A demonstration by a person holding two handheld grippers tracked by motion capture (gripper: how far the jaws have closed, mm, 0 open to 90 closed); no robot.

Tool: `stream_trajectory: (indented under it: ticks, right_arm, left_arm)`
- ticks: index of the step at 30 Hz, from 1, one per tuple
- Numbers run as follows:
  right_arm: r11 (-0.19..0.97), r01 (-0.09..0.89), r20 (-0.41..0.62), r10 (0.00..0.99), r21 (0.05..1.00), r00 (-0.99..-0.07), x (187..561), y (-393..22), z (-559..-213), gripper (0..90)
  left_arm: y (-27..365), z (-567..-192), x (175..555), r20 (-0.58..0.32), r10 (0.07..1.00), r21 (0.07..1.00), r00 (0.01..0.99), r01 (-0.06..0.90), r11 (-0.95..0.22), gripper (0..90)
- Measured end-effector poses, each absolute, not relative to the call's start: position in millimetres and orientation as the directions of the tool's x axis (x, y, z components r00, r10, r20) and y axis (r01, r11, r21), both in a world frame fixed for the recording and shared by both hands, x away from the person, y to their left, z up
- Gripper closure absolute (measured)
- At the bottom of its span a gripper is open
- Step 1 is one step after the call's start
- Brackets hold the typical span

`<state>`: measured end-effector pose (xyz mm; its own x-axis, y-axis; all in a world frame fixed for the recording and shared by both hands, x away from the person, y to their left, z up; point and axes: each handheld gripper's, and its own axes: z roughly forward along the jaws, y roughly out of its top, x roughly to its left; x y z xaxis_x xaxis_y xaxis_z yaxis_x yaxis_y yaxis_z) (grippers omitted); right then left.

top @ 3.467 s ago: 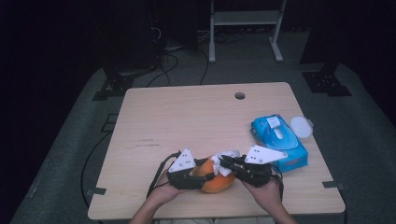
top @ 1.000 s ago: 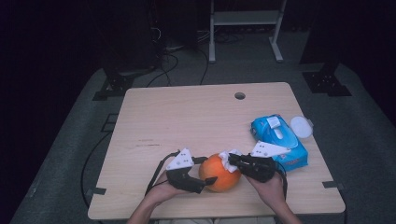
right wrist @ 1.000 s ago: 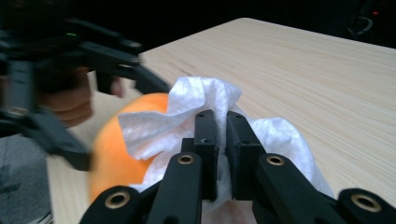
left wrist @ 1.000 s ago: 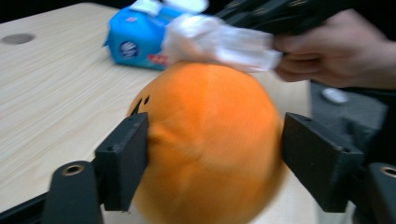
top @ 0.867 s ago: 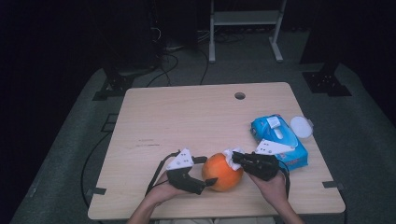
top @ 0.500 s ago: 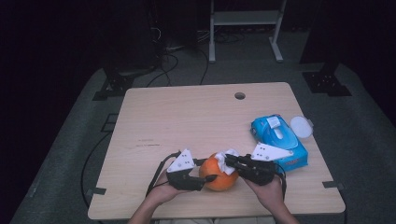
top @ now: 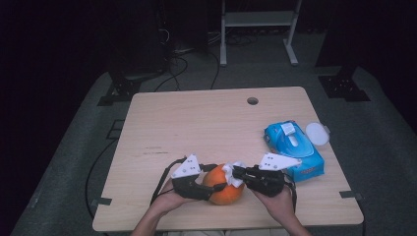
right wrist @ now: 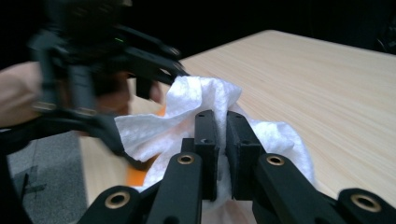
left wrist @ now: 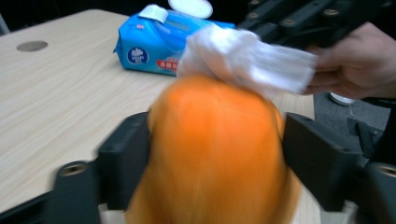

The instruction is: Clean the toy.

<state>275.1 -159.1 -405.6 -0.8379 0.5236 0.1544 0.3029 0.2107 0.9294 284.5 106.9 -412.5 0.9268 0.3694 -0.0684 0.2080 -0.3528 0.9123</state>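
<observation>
Rotated slightly since a second ago, the orange fruit (top: 225,184) sits at the desk's (top: 206,128) near edge, between the left tongs' (top: 212,180) just-reopened jaws; the right tongs (top: 237,173) pinch a white wipe (top: 233,174) against its top.

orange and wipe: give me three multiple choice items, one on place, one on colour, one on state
1. Where does the wipe pack lie on the table in the high view?
A. right side
B. far left corner
C. on the orange

2. What colour is the pack?
A. red
B. blue
C. green

3. What does the right gripper hold?
A. nothing
B. the pack
C. a white wipe

Key: 1 A, the pack lies by the right edge. 2 B, its wrap is blue. 3 C, the jaws pinch the wipe against the orange, which sits between the left gripper jaws.
</observation>
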Motion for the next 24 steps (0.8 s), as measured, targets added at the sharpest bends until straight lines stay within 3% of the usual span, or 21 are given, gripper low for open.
stream_trajectory:
  ticks: [2,5,11,18,24]
  right_arm:
    - [0.198,0.314,0.162,0.547,0.929,-0.821,279,-165,-408,83.1]
    - [0.189,0.32,0.167,0.557,0.928,-0.814,278,-167,-407,83.1]
    - [0.237,0.24,0.083,0.527,0.942,-0.846,265,-150,-397,83.0]
    - [0.217,0.27,0.109,0.555,0.938,-0.824,275,-162,-403,83.1]
    - [0.246,0.218,0.051,0.547,0.944,-0.836,265,-154,-400,83.0]
  left_arm:
    - [107,-415,286,-0.074,0.377,0.908,0.923,0.218,-0.357,20.9]
    - [105,-418,286,-0.07,0.377,0.911,0.924,0.213,-0.354,29.7]
    - [103,-421,285,-0.067,0.394,0.911,0.917,0.217,-0.351,34.6]
    - [102,-422,284,-0.068,0.371,0.916,0.926,0.205,-0.346,27.3]
    - [103,-423,287,-0.059,0.426,0.917,0.903,0.217,-0.333,36.9]
